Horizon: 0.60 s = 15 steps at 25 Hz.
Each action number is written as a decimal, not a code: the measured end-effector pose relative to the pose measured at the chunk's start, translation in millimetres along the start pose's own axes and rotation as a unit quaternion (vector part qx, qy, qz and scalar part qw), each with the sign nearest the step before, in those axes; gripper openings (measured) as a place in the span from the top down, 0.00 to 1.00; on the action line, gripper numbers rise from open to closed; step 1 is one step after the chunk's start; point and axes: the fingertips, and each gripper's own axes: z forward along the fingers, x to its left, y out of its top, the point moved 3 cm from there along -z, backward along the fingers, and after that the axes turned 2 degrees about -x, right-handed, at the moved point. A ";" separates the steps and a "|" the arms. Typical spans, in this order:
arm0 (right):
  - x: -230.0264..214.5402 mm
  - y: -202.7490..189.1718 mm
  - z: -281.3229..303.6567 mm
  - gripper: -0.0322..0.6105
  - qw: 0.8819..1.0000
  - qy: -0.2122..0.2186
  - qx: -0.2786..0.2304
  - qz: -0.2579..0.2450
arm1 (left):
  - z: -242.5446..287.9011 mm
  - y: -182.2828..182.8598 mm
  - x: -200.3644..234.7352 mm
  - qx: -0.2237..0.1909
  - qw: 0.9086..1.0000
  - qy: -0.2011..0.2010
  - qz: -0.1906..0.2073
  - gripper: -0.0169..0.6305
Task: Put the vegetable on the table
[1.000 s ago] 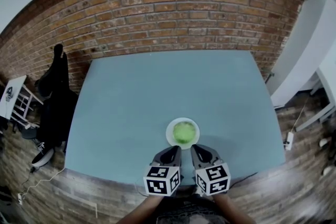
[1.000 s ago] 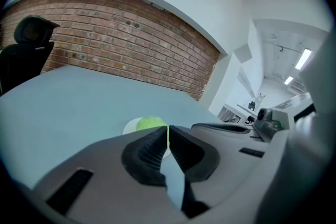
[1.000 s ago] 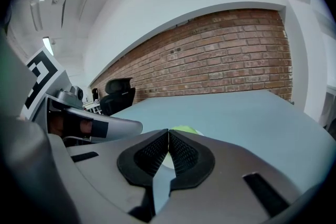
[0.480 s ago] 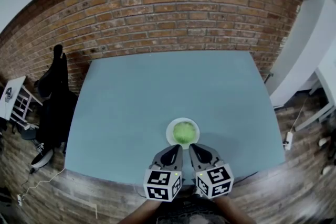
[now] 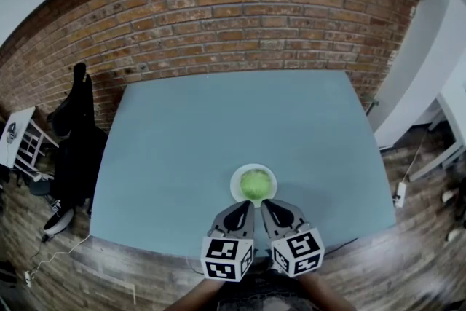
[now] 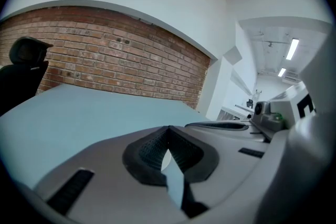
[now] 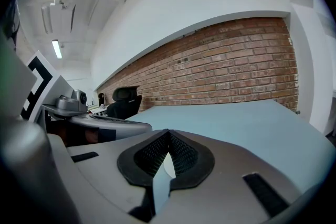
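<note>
Head view: vegetable, green and roundish, sits in a small white plate on the blue-grey table, close to the near edge. Left gripper and right gripper are side by side at that edge, both pointing toward the plate. The plate lies just beyond their tips and about midway between them, so neither hand is clearly nearer. The vegetable shows no long axis from above, so no approach angle is favoured. Both gripper views show ribbed pads meeting at the tips: each claw is clenched, with nothing between the pads. Judgement: the scene fits two readings, either a plated vegetable already set on the table or a vegetable yet to come off the plate onto the bare top. Hidden: neither gripper view shows the vegetable, since the jaw bodies block it and only a pale sliver shows through the gap below the tips. The kind of vegetable is too small to tell, as is plate depth
</note>
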 end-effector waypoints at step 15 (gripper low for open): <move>-1.8 1.4 1.7 0.94 1.000 -0.003 0.002 -0.004 | 4.7 1.6 -0.6 0.003 1.000 -0.007 -0.007 0.97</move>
